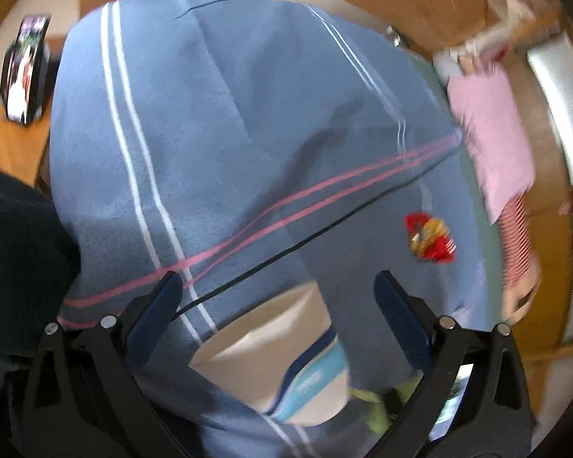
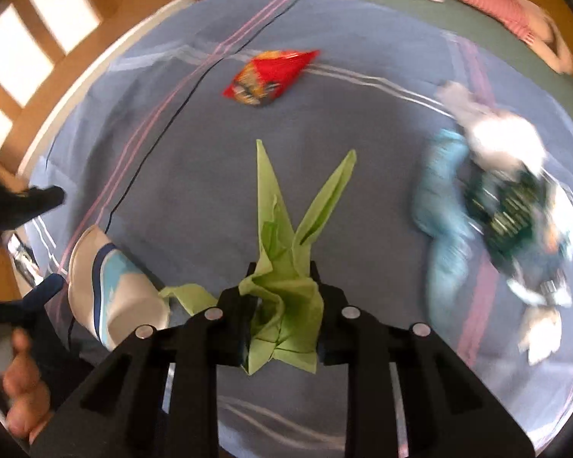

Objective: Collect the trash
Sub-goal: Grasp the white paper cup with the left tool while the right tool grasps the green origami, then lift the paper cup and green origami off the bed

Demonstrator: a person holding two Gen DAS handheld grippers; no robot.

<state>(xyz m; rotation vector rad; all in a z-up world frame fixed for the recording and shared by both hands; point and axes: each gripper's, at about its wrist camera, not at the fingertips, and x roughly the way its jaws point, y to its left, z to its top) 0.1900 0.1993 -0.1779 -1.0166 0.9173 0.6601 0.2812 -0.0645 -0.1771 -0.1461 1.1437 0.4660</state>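
Your right gripper [image 2: 282, 305] is clenched on the green napkin [image 2: 286, 297] above the bed [image 2: 210, 191], your left gripper [image 1: 277, 290] hangs released over the paper cup [image 1: 271, 351], and the red snack wrapper [image 2: 271, 74] lies farther off.

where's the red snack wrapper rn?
The red snack wrapper lies loose on the blue striped bedspread: top centre in the right wrist view, beyond the green napkin, and right of centre in the left wrist view.

Soft daylight, heavy motion blur, fisheye bending at the edges.
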